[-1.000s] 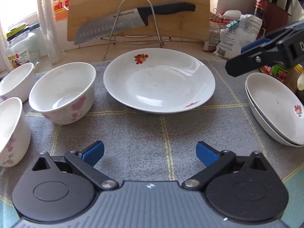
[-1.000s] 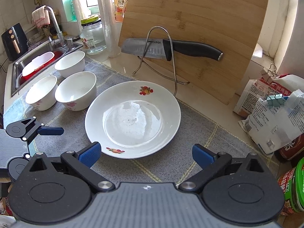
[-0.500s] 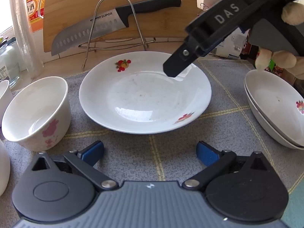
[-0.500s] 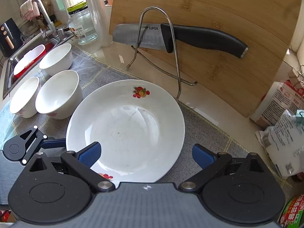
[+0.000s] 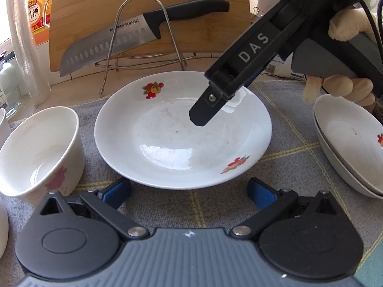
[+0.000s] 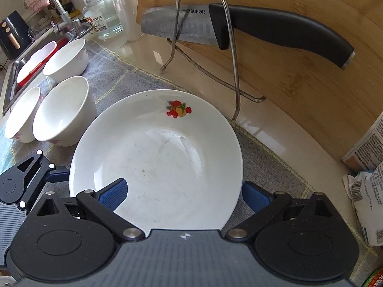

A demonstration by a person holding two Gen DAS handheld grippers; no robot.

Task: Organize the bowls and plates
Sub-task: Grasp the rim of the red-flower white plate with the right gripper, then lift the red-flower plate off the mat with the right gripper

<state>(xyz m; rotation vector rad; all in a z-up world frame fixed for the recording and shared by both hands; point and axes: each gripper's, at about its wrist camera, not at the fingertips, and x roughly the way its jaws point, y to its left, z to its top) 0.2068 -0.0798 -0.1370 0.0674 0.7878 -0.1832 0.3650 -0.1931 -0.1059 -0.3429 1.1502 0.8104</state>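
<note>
Right hand-held gripper lines up on the plate rim

The right hand-held gripper hangs over the near rim of the plate on the grey mat, jaws wide and empty; bite the rim squarely with one finger inside, lift level. Left hand-held gripper waits gaping at the plate's 6 o'clock, probably not touching. Stacked plates sit at 3 o'clock, bowl at 9.
</note>
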